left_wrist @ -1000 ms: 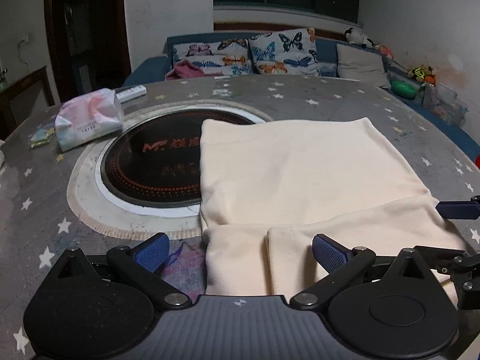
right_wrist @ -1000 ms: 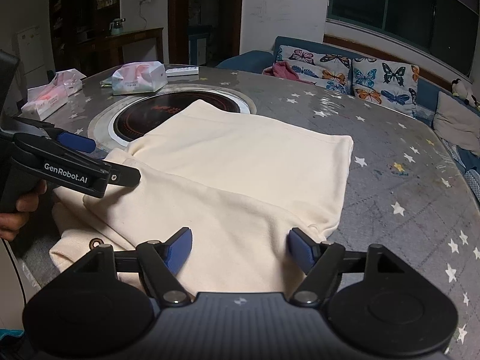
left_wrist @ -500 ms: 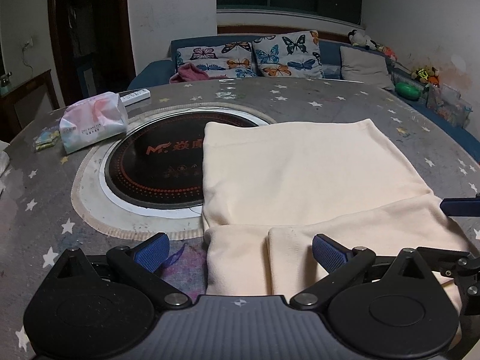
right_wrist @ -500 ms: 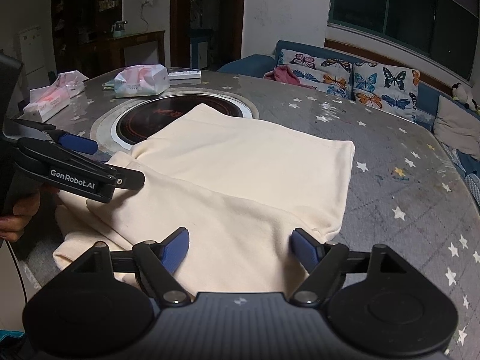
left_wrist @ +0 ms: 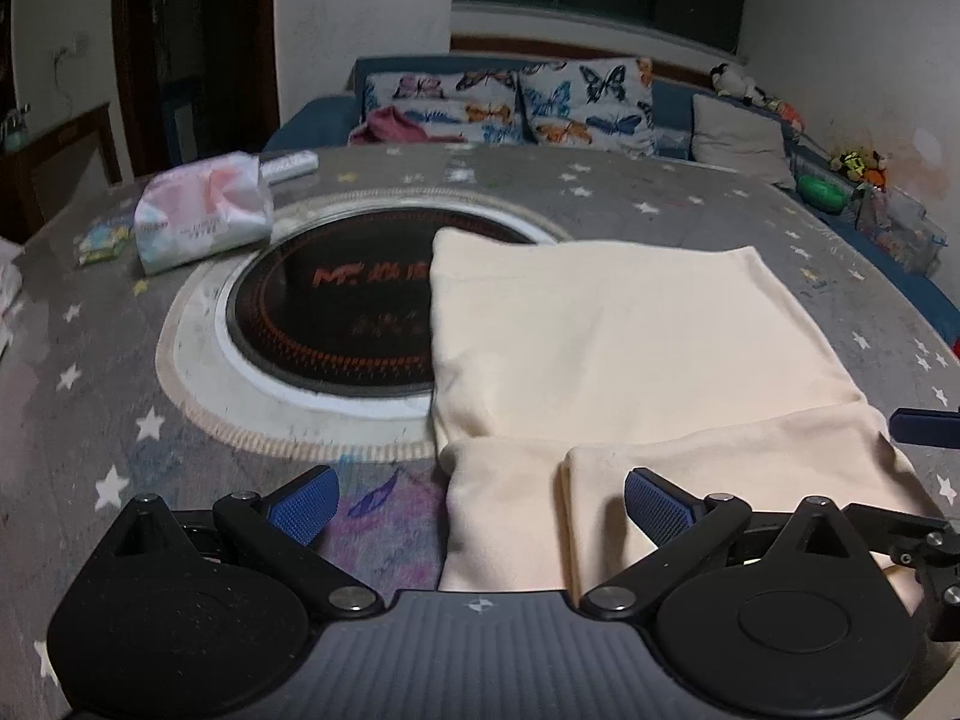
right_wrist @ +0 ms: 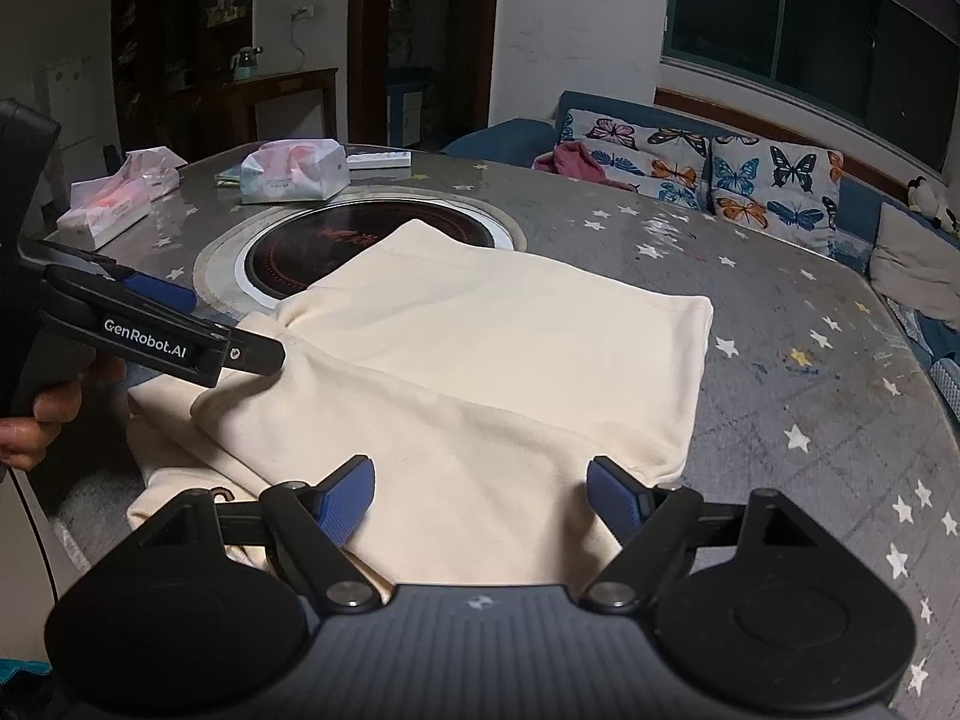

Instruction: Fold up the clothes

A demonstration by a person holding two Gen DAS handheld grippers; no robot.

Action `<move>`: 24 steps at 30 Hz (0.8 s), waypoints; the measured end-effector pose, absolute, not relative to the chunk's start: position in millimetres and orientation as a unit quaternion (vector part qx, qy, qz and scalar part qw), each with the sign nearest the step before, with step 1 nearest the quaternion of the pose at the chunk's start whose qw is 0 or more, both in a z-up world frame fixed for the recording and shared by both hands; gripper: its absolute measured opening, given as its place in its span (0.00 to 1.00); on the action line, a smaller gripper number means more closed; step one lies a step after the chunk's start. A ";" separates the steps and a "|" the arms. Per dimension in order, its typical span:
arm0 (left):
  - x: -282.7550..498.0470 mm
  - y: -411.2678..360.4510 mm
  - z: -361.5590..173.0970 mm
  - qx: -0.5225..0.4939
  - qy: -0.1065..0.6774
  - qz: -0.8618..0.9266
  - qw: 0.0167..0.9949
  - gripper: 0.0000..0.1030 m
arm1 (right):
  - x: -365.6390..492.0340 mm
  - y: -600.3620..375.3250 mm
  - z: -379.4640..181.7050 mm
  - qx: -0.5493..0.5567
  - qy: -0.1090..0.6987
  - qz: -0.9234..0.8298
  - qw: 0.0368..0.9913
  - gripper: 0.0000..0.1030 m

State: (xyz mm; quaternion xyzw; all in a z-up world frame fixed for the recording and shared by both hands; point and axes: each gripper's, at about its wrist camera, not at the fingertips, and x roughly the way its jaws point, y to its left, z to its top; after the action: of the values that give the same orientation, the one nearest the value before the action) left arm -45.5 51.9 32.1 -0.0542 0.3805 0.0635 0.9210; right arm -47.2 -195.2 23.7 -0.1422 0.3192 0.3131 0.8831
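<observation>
Both tools, left tool [left_wrist: 477,495] and right tool [right_wrist: 480,495], stay released, lifting slightly off the half-folded cream garment [right_wrist: 480,360]; next fold pending.

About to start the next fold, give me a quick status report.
Left gripper open, right gripper open, both over the near edge. Cream garment flat, partly folded, overlapping the round cooktop. Tissue pack off to the side.

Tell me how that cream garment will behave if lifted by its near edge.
The cream garment probably goes floppy: it lies flat in soft folded layers. The folds would likely fall open, since nothing pins them. It may slide easily on the smooth-looking table. Both the left tool and right tool are open.
</observation>
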 end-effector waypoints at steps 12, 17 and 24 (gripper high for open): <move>-59.9 42.6 25.4 -0.003 0.394 0.022 0.919 1.00 | -45.5 -202.2 13.4 -0.166 0.347 0.299 0.873 0.78; -75.5 41.9 33.4 0.027 0.379 0.004 0.925 1.00 | -46.8 -209.5 24.9 -0.179 0.333 0.298 0.877 0.78; -126.1 32.7 45.1 0.104 0.341 -0.091 0.930 0.99 | -56.8 -221.7 42.5 -0.222 0.313 0.327 0.864 0.75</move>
State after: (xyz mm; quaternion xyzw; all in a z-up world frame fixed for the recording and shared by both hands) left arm -126.1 32.7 45.1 0.1037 0.3410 -0.0915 0.9298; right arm -56.8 -221.7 42.5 -0.2225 0.3127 0.3272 0.8635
